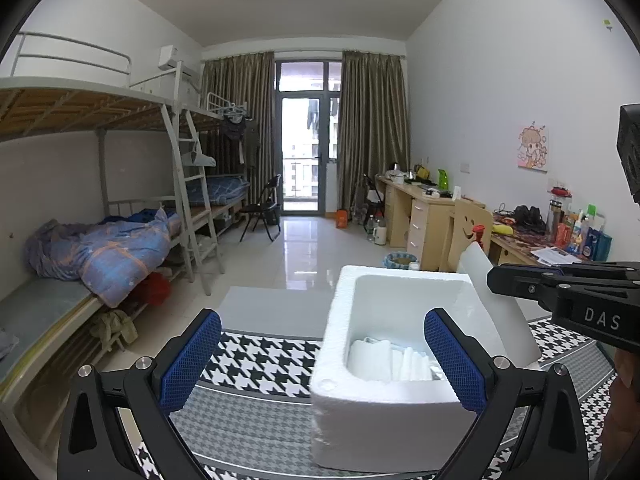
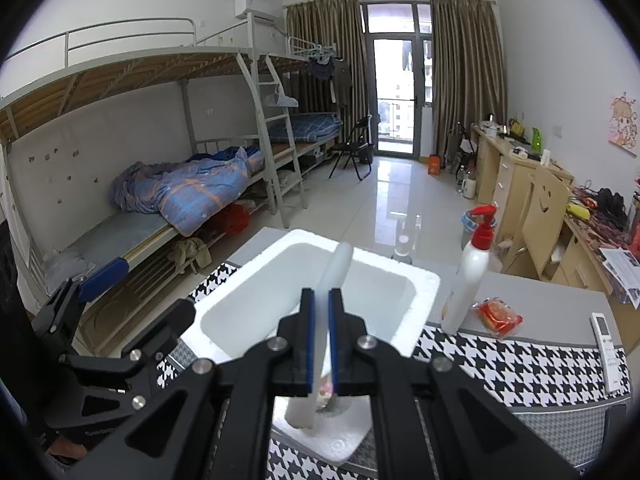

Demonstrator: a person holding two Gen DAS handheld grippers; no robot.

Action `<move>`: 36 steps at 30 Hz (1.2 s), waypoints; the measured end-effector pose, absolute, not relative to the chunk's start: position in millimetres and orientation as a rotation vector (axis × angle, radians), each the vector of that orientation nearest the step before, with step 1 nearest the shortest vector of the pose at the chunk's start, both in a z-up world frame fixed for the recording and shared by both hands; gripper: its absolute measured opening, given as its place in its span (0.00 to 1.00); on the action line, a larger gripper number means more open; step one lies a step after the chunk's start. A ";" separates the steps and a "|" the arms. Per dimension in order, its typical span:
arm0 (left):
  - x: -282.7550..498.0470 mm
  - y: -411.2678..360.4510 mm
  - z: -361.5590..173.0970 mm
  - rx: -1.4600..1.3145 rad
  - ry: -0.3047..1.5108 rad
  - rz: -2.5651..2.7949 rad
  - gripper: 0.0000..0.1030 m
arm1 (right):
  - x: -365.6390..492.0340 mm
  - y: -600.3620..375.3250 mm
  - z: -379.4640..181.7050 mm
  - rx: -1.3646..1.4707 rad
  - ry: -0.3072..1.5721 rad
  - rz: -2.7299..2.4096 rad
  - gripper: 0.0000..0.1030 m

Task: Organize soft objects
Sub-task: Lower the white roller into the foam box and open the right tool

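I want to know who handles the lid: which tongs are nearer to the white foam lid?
Right. The right tongs are shut on the foam lid, holding it edge-up over the foam box. The left tongs stand open around the box's near-left corner, apart from the lid.

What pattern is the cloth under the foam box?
Black-and-white houndstooth cloth, clearest in the right wrist view.

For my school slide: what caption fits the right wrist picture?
Right gripper fingers pinch a white foam lid upright over an open foam box.
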State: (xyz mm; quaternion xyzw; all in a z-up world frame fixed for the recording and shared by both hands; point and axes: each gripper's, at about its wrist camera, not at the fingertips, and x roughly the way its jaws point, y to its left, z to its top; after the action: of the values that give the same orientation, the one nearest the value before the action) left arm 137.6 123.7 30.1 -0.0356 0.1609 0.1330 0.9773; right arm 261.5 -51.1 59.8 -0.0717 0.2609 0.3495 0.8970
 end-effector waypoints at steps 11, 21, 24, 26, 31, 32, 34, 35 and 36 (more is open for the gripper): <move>130.1 136.3 26.3 -0.080 0.324 0.311 0.99 | 272.7 -31.2 56.4 -0.155 0.566 0.734 0.08; 122.9 142.5 25.0 -0.095 0.326 0.341 0.99 | 279.2 -19.5 49.7 -0.168 0.585 0.730 0.08; 121.3 144.4 25.7 -0.098 0.326 0.351 0.99 | 280.2 -16.4 48.2 -0.170 0.588 0.726 0.08; 119.5 145.8 25.8 -0.100 0.325 0.358 0.99 | 280.8 -16.1 47.1 -0.165 0.584 0.723 0.08; 116.4 150.0 26.3 -0.103 0.324 0.367 0.99 | 285.9 -15.6 42.4 -0.155 0.612 0.719 0.18; 116.9 149.8 27.0 -0.105 0.324 0.367 0.99 | 284.9 -15.6 41.6 -0.158 0.610 0.718 0.20; 116.3 150.8 27.3 -0.104 0.322 0.368 0.99 | 282.7 -16.6 41.0 -0.160 0.606 0.713 0.41; 116.3 150.9 27.3 -0.104 0.322 0.368 0.99 | 280.9 -17.5 41.5 -0.157 0.601 0.720 0.50; 115.8 151.3 27.5 -0.104 0.322 0.367 0.99 | 278.5 -19.4 42.1 -0.151 0.592 0.729 0.66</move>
State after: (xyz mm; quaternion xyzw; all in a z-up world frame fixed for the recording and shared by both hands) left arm 115.8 151.3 27.5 -0.0516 0.1594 0.1818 0.9690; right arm 278.5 -19.4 42.1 -0.0726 0.2848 0.3510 0.8890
